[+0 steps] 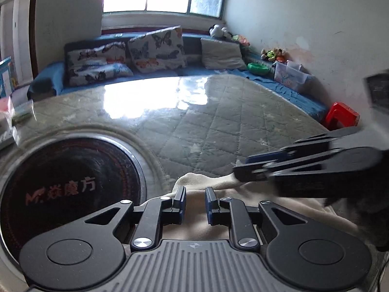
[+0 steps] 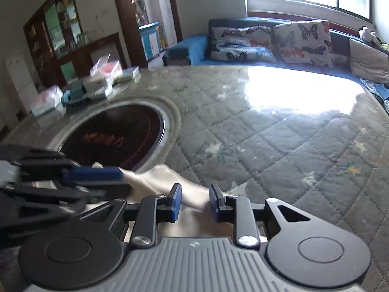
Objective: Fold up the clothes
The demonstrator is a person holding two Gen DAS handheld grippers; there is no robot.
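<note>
Cream garment, soft fleecy-looking cloth, lying rumpled at near edge of table, just right of the round black cooktop set into the top. Far edge of the cloth bunched into a rolled lip; no clean fold lines visible, no flat rectangle either, so fold stage not readable from here. Most of the garment hidden under the two tools.

Handling, as a guess: light, limp, no stiffness, will sag and drag when lifted; nap probably grippy on the blue pads, but glossy clear cover over the quilted tablecloth likely lets it slide. Not fragile. Best hold: a single-layer edge or corner, pinched deep; the thick rolled lip risks grabbing extra layers.

Left gripper low over the cloth, fingers spread with a narrow gap, cream fabric showing between, nothing pinched. Right gripper same: fingers apart, cloth visible in the gap, not clamped. Right gripper in left view coming in from the right, blurred, tips touching or just above the lip; cannot tell contact.

Further out: packets and boxes at far left of table, blue sofa with butterfly cushions beyond, red stool far right.
</note>
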